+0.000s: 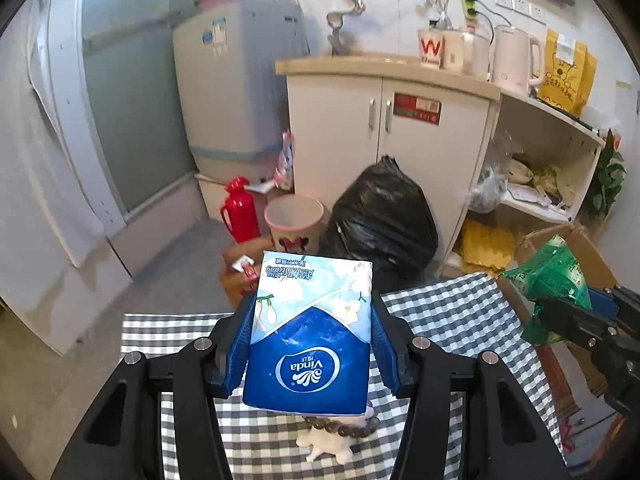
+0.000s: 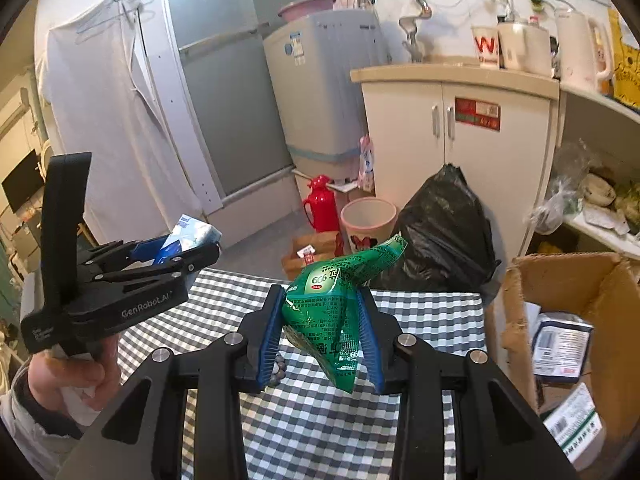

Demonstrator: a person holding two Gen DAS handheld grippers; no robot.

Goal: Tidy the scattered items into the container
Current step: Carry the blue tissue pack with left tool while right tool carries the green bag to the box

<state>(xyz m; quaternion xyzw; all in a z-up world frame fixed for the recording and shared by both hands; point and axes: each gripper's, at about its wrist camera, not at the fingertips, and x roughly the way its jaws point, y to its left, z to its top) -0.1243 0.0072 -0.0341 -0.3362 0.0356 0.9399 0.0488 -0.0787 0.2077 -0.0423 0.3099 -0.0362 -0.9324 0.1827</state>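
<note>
Aloft, left gripper (image 1: 312, 344) pinching tissue pack (image 1: 310, 336), right gripper (image 2: 320, 340) clamping green packet (image 2: 332, 312) above checked table (image 2: 320, 420).

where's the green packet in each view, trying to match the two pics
Left wrist: green packet at the right edge, in the right claw.
Right wrist: green packet centre, clamped between the blue pads.
Shared landmark: black bin bag beside the white cabinet.

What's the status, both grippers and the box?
Left gripper shut on tissue pack, above checked table. Right gripper shut on green sachet bag. Cardboard box open at right, path clear.
</note>
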